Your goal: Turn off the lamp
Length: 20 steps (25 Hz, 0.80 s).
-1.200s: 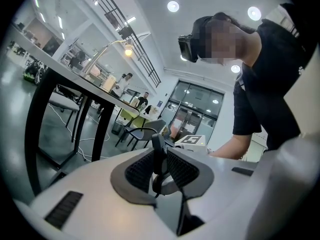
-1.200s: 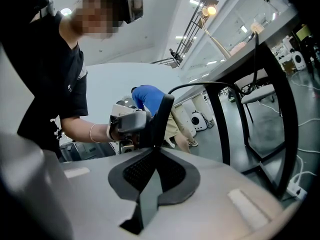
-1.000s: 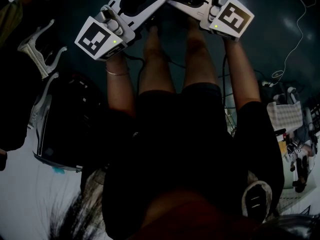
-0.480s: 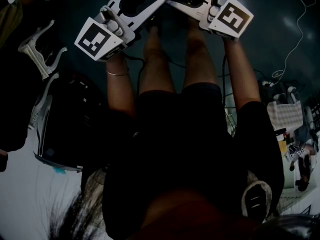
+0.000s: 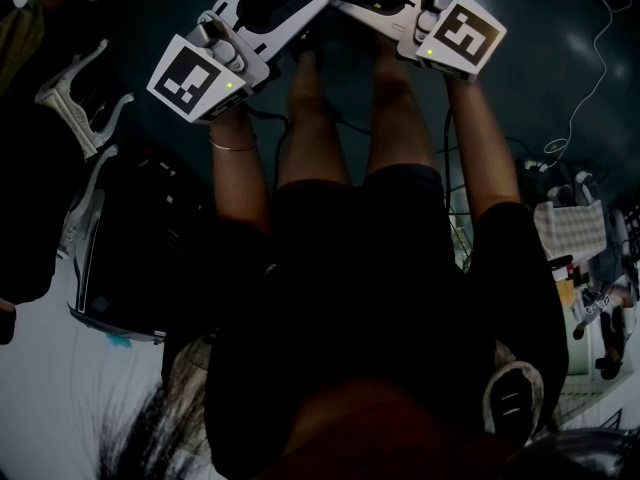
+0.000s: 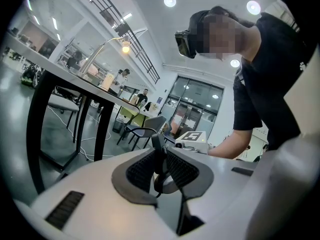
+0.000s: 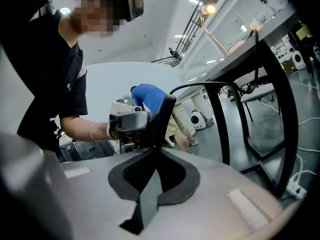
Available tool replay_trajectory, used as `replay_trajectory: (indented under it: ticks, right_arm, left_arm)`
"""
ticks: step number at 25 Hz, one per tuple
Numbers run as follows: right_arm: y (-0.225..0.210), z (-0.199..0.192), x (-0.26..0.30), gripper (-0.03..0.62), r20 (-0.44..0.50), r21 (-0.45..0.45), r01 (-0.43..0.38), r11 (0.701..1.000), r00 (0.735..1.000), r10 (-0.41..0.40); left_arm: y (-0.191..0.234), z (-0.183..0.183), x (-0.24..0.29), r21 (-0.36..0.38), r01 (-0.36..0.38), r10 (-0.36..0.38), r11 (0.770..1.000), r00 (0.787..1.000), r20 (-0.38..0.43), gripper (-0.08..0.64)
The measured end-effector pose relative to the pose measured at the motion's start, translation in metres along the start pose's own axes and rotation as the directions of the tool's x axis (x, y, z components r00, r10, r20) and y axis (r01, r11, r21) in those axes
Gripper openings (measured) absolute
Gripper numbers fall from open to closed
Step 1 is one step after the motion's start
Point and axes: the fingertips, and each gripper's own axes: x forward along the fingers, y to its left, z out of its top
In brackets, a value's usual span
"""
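Table (image 6: 55,70): pale top on black tubular legs, its top above jaw level in both gripper views. On it stands the lamp (image 6: 111,45), lit, with a thin bent metal-looking stem slanting over the top and a small glowing head. It lies up-left of the left gripper (image 6: 159,146) and up-right of the right gripper (image 7: 161,116), well apart from both; we judge neither clearly nearer. Both pairs of black ribbed jaws are pressed together, holding nothing.

a: how many tongs?
b: two, left tongs (image 6: 160,156) and right tongs (image 7: 159,126).
a: marker cubes (image 5: 197,76)?
b: two, one per tongs.
a: lamps?
b: one lamp (image 6: 125,45), on the one far worktop (image 6: 60,72).
a: ceiling lights (image 6: 170,1)?
b: three round ones in the left gripper view.
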Motion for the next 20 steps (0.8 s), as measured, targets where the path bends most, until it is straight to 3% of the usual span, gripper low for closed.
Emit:
replay_trajectory:
  ticks: [20]
  right_arm:
    - [0.0029, -0.0001, 0.0007, 0.005, -0.001, -0.002, -0.017, 1.0, 1.0, 0.017]
  left_arm:
    - [-0.0004, -0.0035, -0.0007, 0.05, -0.005, 0.007, 0.999, 0.999, -0.036, 0.062]
